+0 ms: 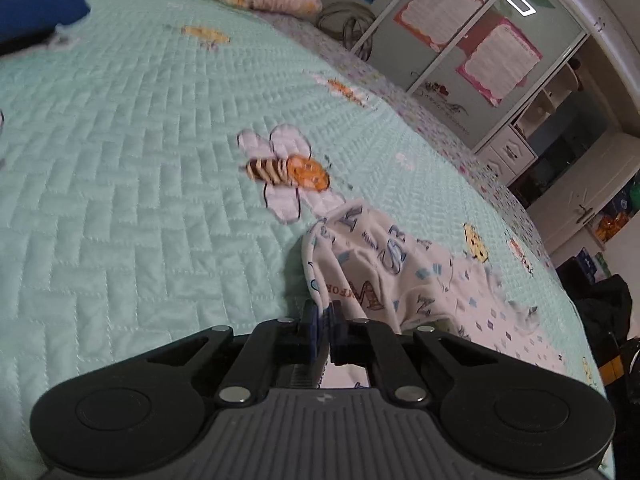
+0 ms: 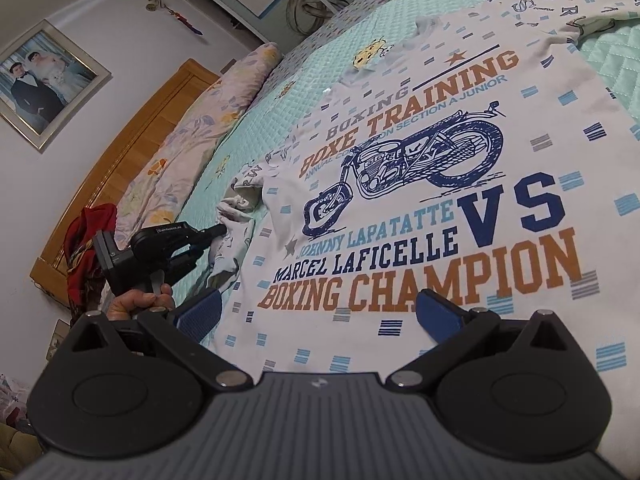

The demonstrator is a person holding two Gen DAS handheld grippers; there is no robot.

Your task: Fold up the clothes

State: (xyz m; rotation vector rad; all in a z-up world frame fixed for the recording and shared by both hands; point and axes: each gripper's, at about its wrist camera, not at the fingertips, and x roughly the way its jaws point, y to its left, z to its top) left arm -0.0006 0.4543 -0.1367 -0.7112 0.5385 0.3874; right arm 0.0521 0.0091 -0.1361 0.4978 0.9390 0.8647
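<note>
T-shirt point(image 1: 384, 264), one only, soft and limp, lies on a green quilted bed point(image 1: 140, 200); left wrist view shows the left gripper point(image 1: 325, 320) pinched closed on its sleeve. Right wrist view: the right gripper point(image 2: 318, 312) hovers wide apart over the printed front, best gripped at edges.

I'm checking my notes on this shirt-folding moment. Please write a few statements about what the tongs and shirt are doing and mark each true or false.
1. The left tongs are shut on a sleeve of the shirt. True.
2. The right tongs are shut on the hem. False: they are open above the shirt.
3. The shirt lies print side up on the green bedspread. True.
4. The shirt's print shows a car. False: a motorcycle.
</note>
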